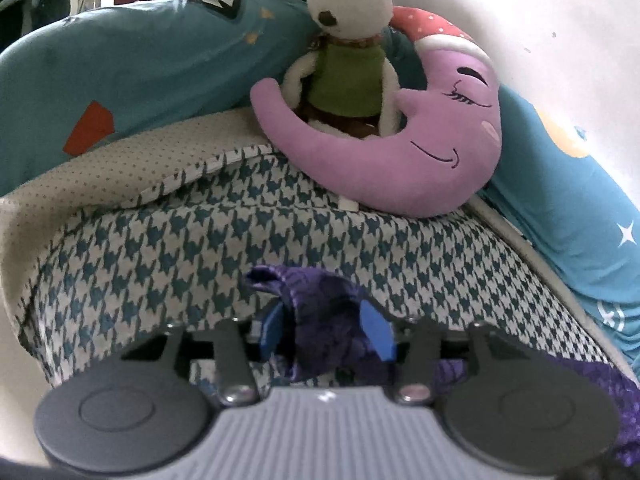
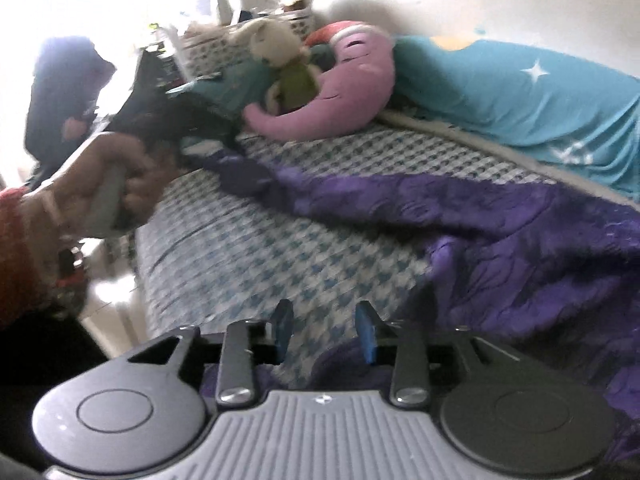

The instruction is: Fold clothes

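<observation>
You have your left gripper (image 1: 326,334) parted with a bunch of the purple garment (image 2: 500,232) seemingly loose between its pads, your right gripper (image 2: 325,330) parted and empty, the garment sprawling unfolded toward the bed's (image 1: 160,248) right edge: folding barely begun.

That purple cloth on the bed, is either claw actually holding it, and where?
The purple cloth bunches between the left gripper's parted fingers at a corner; whether they pinch is unclear. The right gripper holds nothing.

Purple moon pillow (image 1: 400,152), plush rabbit (image 1: 348,40), teal bedding (image 1: 140,68), houndstooth bedcover (image 1: 200,248)
</observation>
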The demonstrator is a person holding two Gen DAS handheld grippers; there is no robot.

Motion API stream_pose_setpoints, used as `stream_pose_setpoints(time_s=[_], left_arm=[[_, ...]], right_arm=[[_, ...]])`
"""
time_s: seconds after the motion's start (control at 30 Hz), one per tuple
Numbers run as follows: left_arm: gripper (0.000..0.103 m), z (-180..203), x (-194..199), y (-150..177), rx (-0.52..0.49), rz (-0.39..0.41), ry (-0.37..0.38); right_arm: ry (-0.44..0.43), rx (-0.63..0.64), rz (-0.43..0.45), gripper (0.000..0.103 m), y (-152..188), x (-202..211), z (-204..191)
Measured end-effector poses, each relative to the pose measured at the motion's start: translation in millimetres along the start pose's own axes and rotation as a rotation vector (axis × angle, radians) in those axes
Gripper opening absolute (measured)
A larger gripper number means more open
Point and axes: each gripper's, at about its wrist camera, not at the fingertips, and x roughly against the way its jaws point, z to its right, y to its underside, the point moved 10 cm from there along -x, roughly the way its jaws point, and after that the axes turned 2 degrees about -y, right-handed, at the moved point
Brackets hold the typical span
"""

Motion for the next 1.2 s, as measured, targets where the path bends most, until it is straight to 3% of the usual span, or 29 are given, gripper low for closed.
stream_pose_setpoints(time_s=[0.27, 0.33, 0.53, 0.57, 0.6, 0.67, 0.7, 1.03, 1.2], left_arm=[[0.059, -18, -4, -5, 0.060, -0.012, 0.002], [0.069, -19, -7, -6, 0.054, -0.019, 0.004], [0.076, -26, -16, -8, 0.072, -0.028, 0.004], [0.077, -27, -18, -8, 0.077, -0.032, 0.004], [0.078, -28, -20, -8, 0.082, -0.037, 0.004], [0.082, -30, -24, -7, 0.086, -0.047, -0.005], [0.083, -31, -26, -6, 0.090, -0.051, -0.009], [0.087, -39, -34, -2, 0.112, -0.080, -0.027], [0.088, -38, -36, 1, 0.114, -0.092, -0.029]], right_arm=[[0.250, -0.050, 0.032, 0.043, -11, -35, 45], [0.289, -0.062, 0.032, 0.043, -12, -40, 53], [0.319, -0.089, 0.004, 0.043, -7, -59, 68], [0.325, -0.090, -0.006, 0.039, -5, -61, 70], [0.330, -0.092, -0.014, 0.026, -4, -62, 72], [0.325, -0.087, -0.018, 0.011, 0, -58, 69], [0.322, -0.079, -0.022, 0.010, 1, -55, 67], [0.294, 0.129, -0.180, 0.009, 19, -11, 54], [0.270, 0.110, -0.187, 0.011, 21, -3, 55]])
